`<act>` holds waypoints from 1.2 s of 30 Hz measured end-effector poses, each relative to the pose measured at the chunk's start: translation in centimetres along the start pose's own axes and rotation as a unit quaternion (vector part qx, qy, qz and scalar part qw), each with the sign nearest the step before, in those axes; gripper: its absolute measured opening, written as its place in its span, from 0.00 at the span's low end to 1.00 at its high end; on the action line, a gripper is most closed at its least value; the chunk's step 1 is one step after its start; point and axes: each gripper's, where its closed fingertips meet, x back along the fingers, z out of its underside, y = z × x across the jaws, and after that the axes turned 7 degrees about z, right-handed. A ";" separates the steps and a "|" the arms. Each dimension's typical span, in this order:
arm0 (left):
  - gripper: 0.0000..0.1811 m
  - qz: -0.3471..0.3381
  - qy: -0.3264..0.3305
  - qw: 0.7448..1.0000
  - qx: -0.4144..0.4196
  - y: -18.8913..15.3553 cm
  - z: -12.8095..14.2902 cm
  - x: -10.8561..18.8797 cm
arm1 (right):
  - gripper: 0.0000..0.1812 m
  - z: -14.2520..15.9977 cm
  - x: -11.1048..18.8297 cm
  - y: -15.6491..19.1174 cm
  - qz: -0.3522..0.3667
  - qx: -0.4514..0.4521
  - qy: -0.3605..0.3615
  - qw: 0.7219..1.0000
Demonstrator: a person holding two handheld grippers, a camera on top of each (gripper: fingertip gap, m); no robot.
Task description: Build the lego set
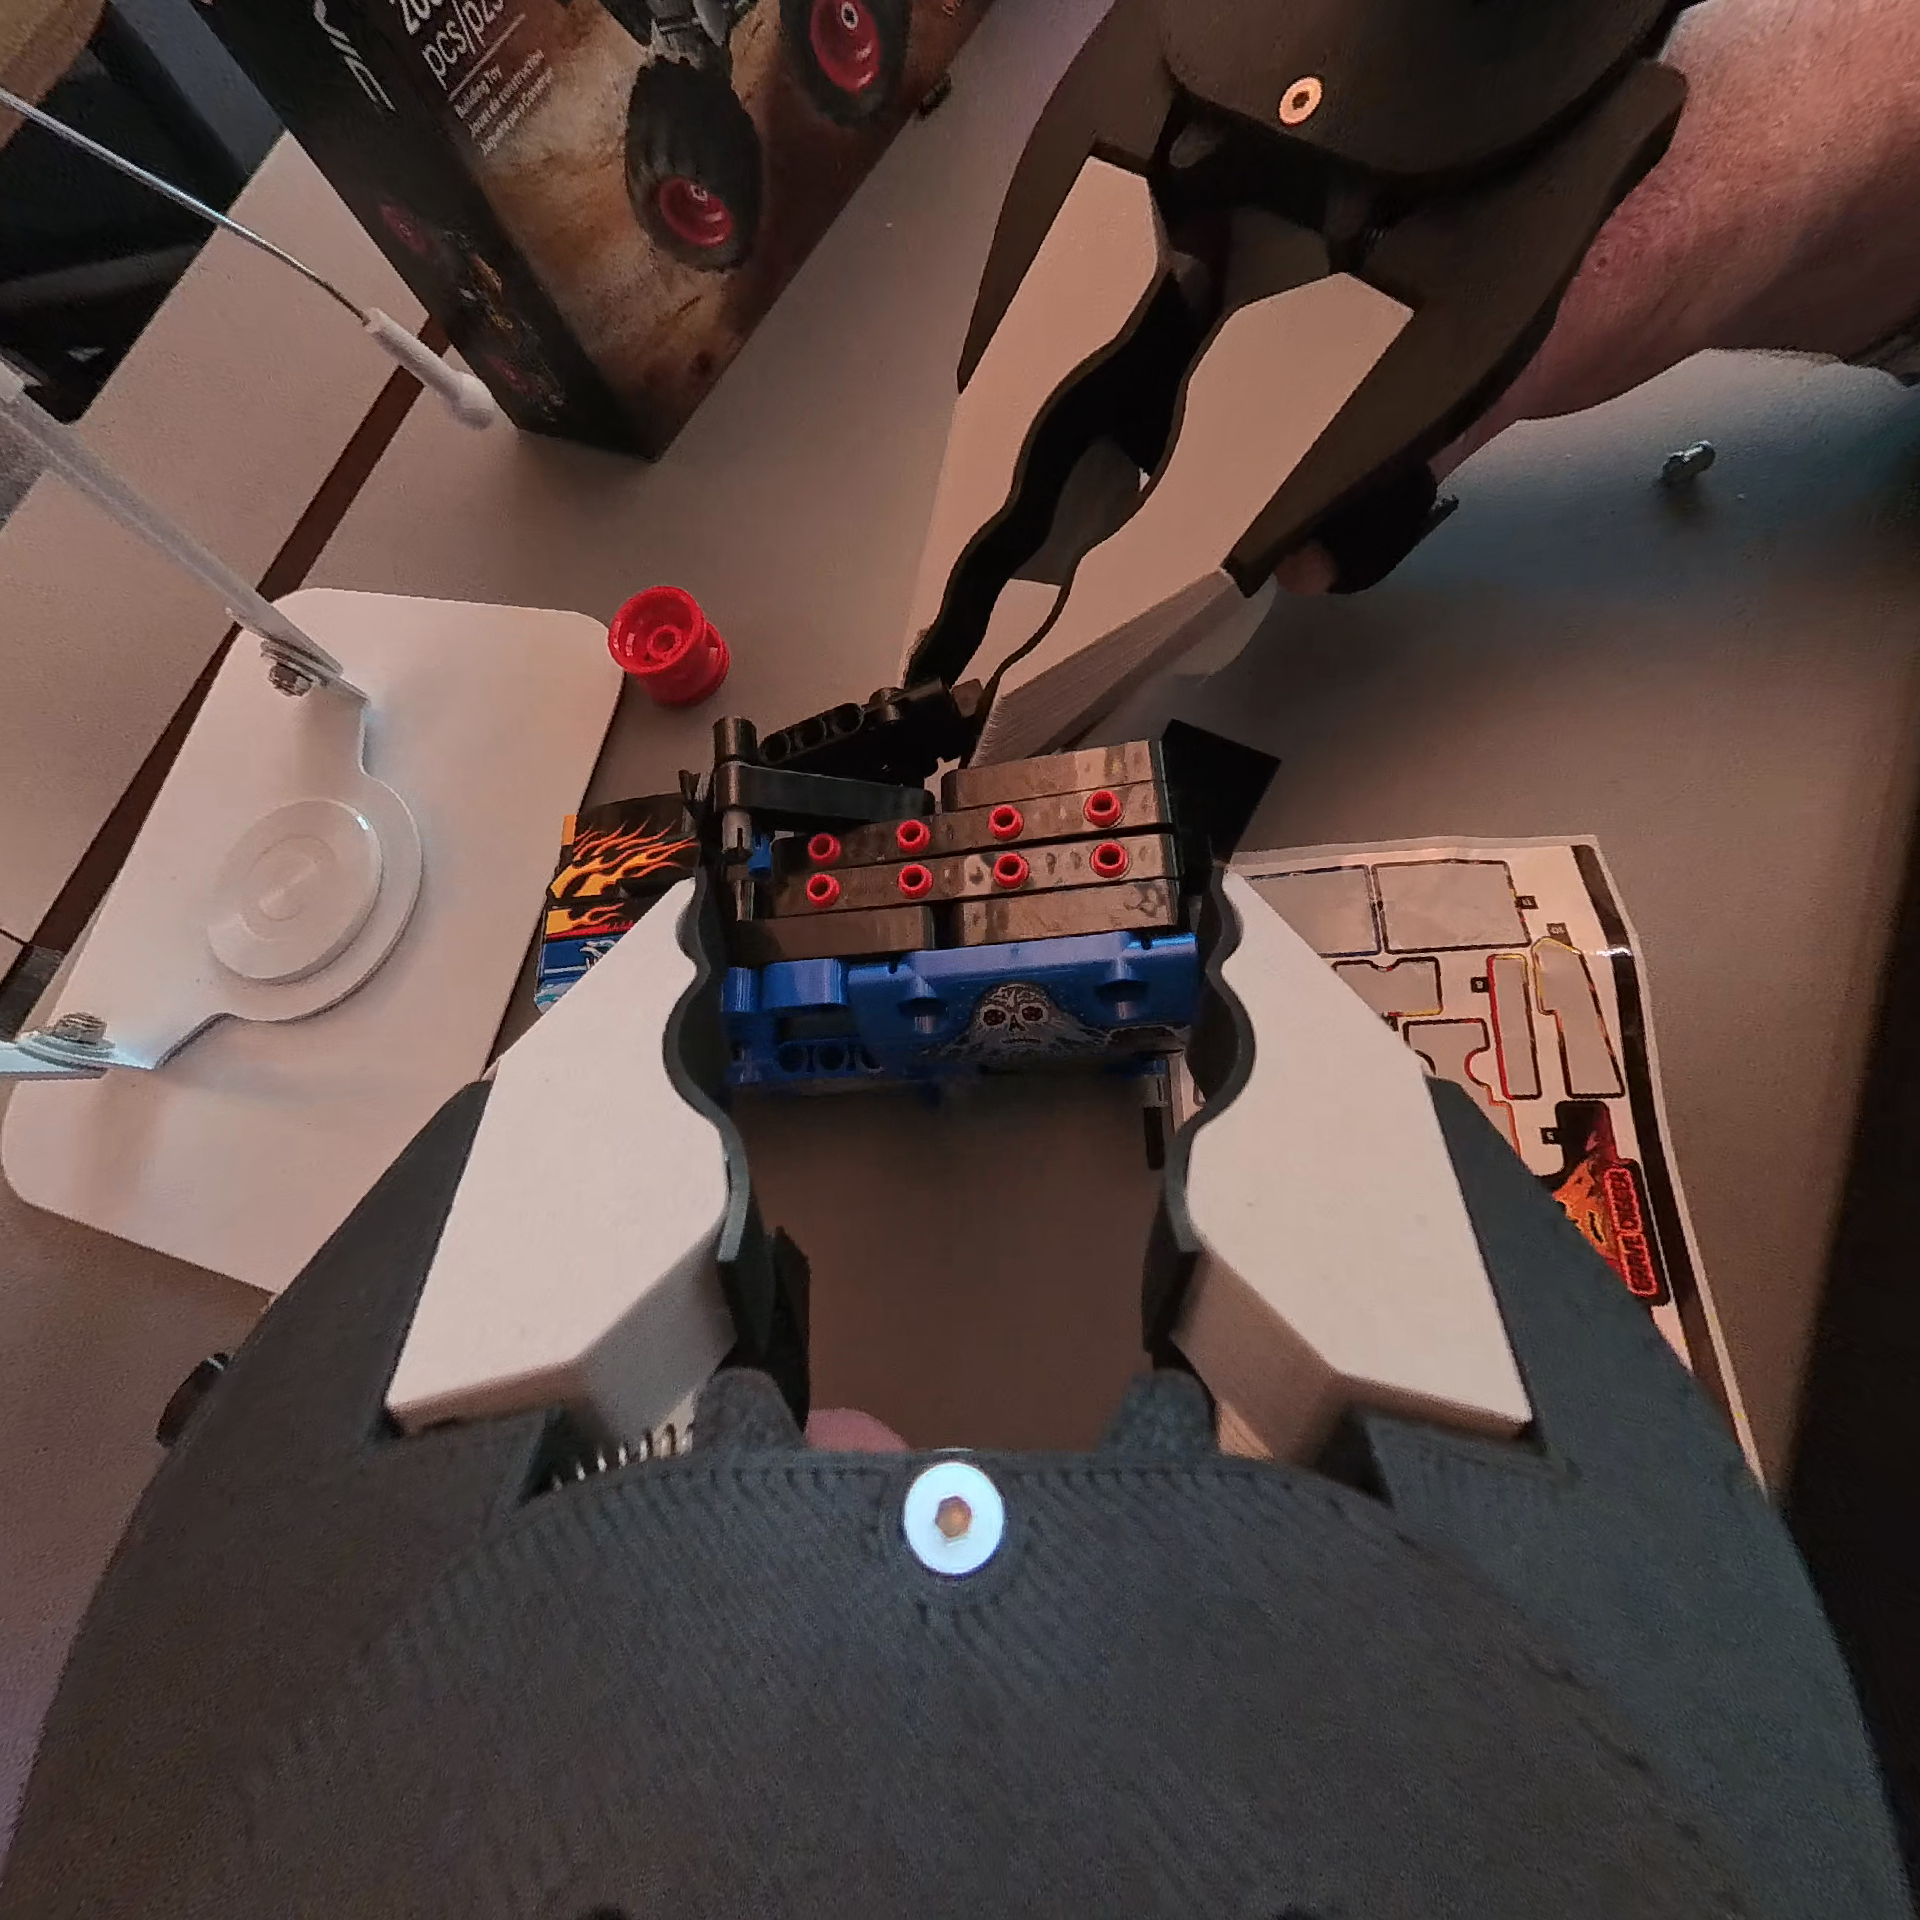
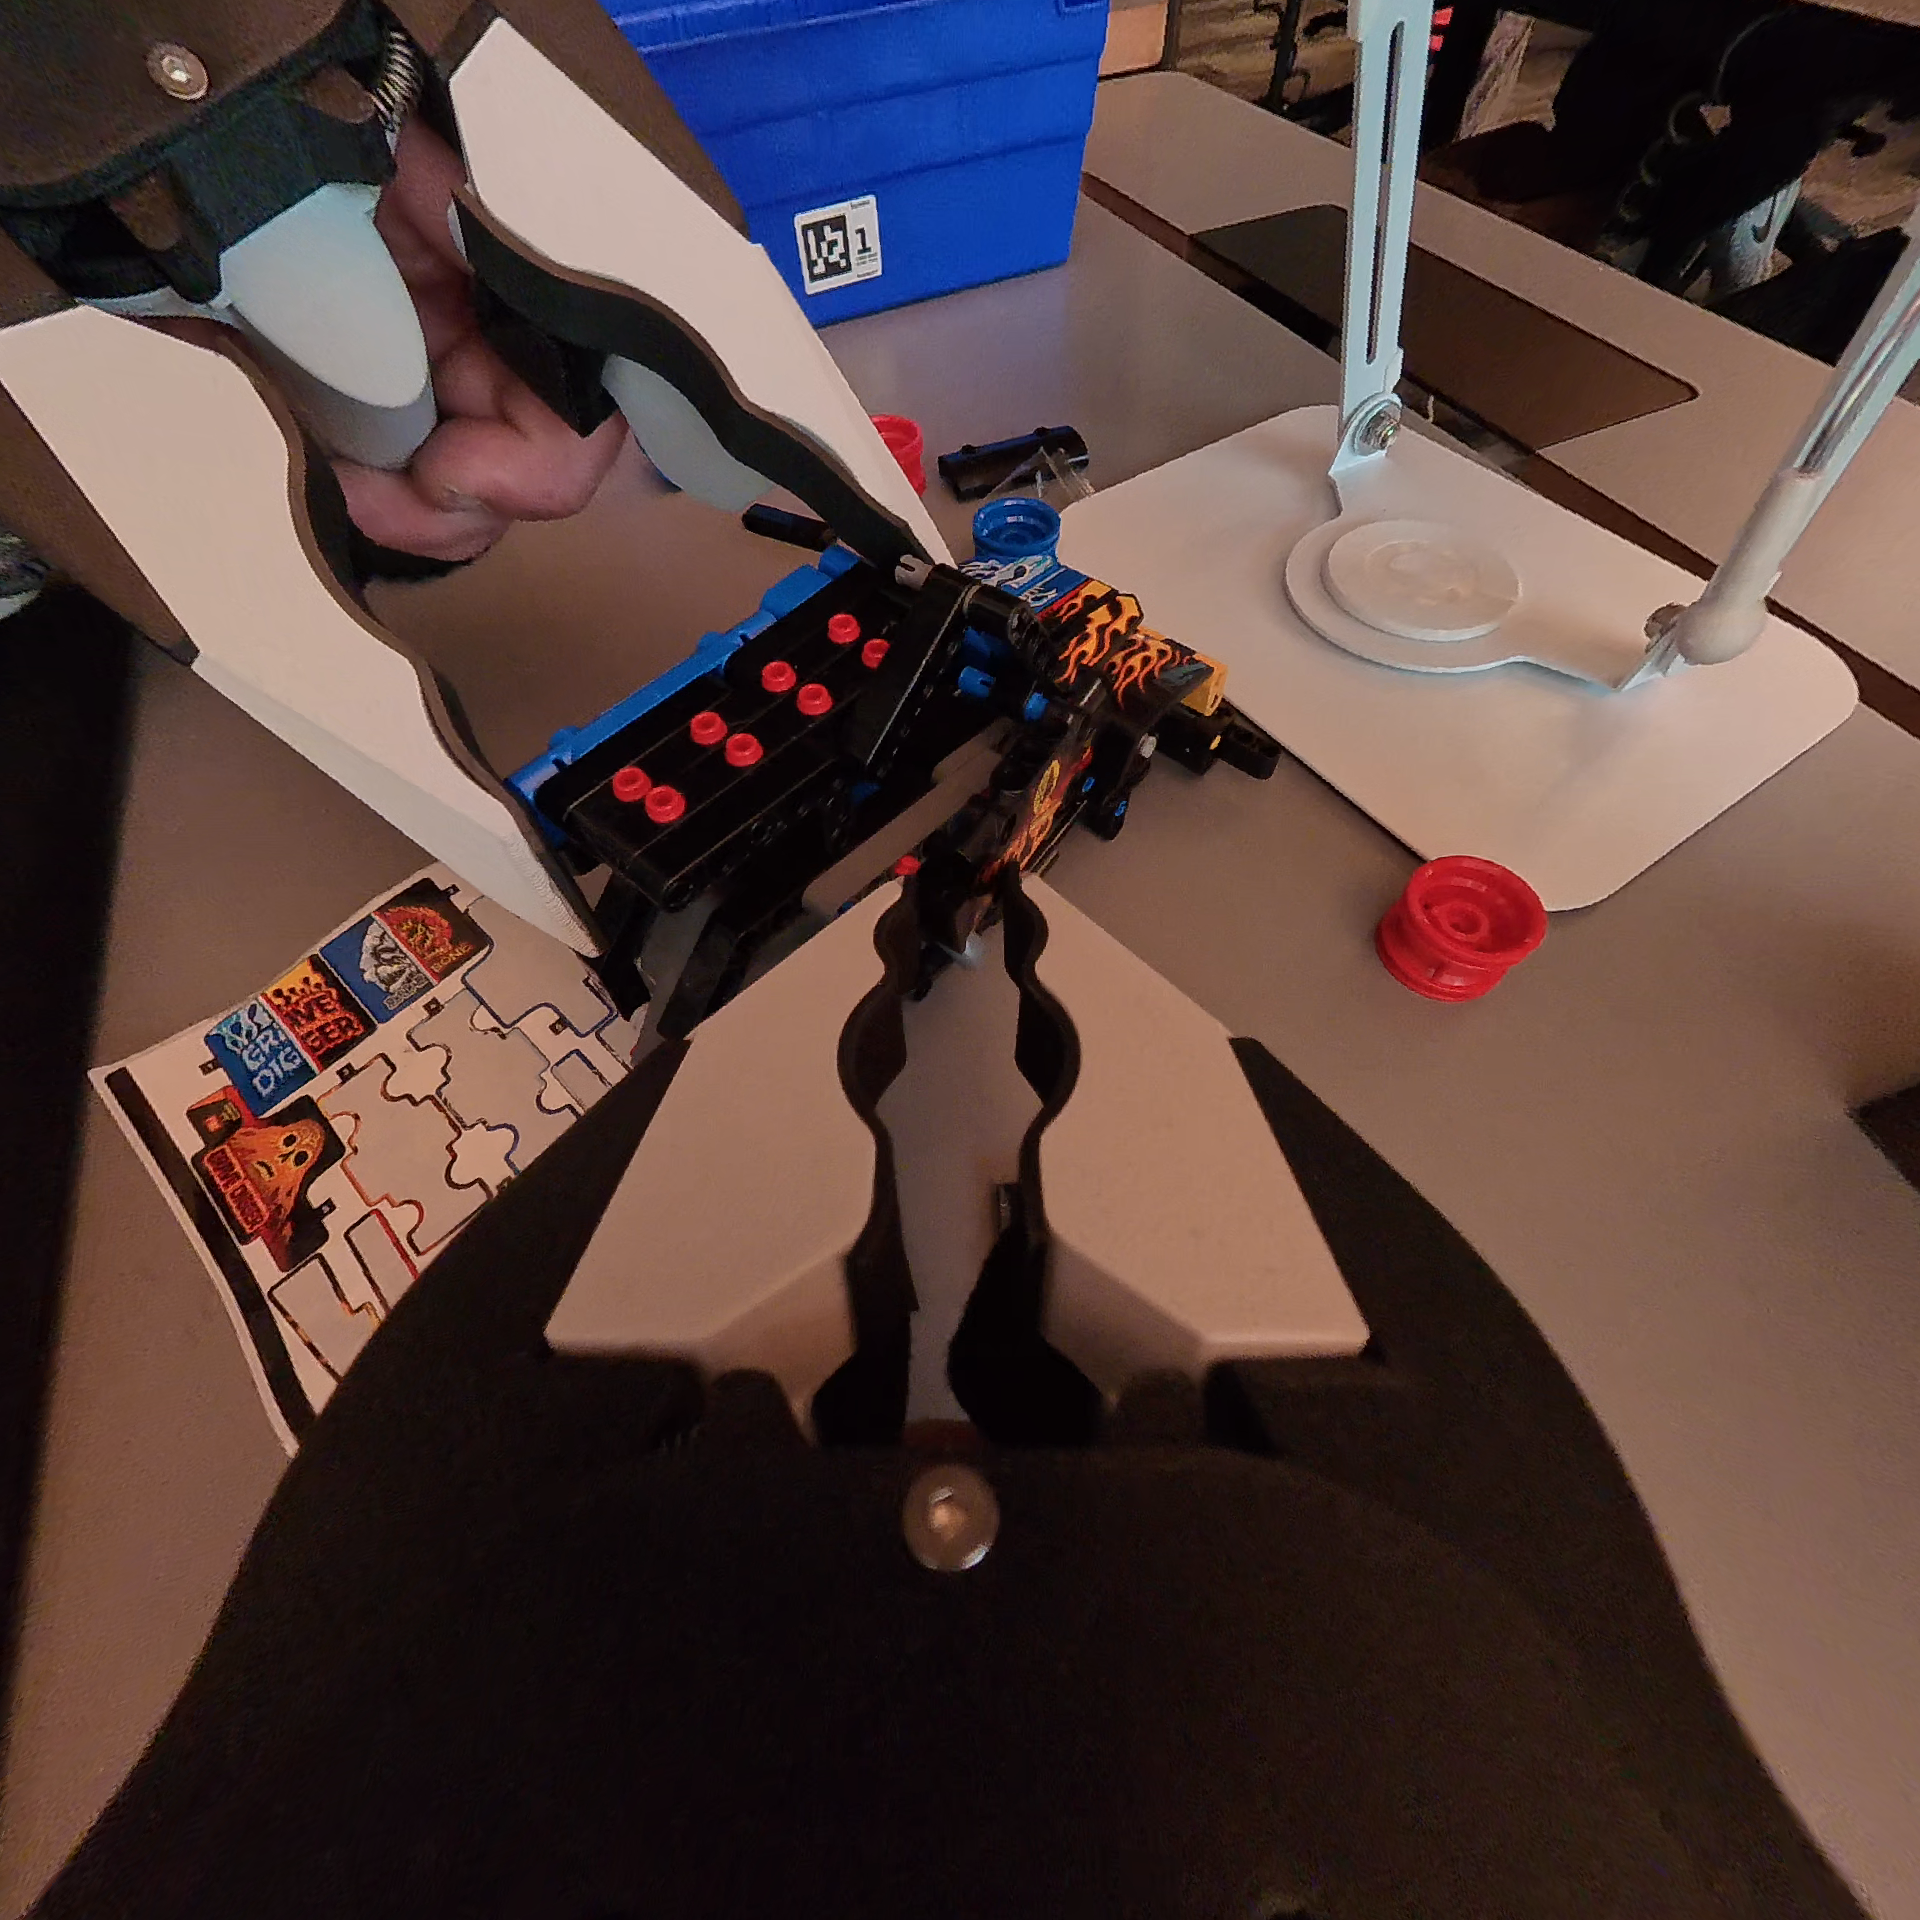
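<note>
The left hand-held gripper point(image 1: 951, 997) is closed on the half-built lego truck body point(image 1: 966, 914), one finger on each end of the blue frame, and it steadies the model just above the desk point(image 1: 935, 540). The right hand-held gripper point(image 2: 961, 914) has its jaws drawn nearly together on a black part at the flame-printed end of the model; I cannot tell if this part is already seated or only held against it. I judge the step in hand to be the fitting of this black piece onto the far end of the chassis, and the build looks to be somewhere in the middle, because no wheel is mounted yet.

The next move calls for a firm push along the pin axis while the left side does not let the frame turn or slip.

The model has a blue lower frame with a skull print, black beams on top with two rows of red pins, and panels with orange flames at one end. Beside it lies a sticker sheet point(image 1: 1496, 1018), partly used. A loose red wheel rim point(image 1: 668, 644) lies near on the desk, and a blue wheel rim point(image 2: 1016, 528) just behind the model. Farther off are a white stand base point(image 1: 312, 904), the set's box point(image 1: 582, 208) and a blue bin point(image 2: 883, 114)
</note>
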 end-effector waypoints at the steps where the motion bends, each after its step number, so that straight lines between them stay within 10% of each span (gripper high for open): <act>1: 0.49 0.000 -0.002 1.000 -0.001 0.0 0.0 0.0 | 0.08 0.0 0.0 0.0 0.000 -0.002 0.000 1.000; 36: 0.50 -0.004 -0.042 0.999 0.010 0.3 -0.2 -0.1 | 0.06 0.0 -0.6 -0.3 0.029 0.000 0.017 0.999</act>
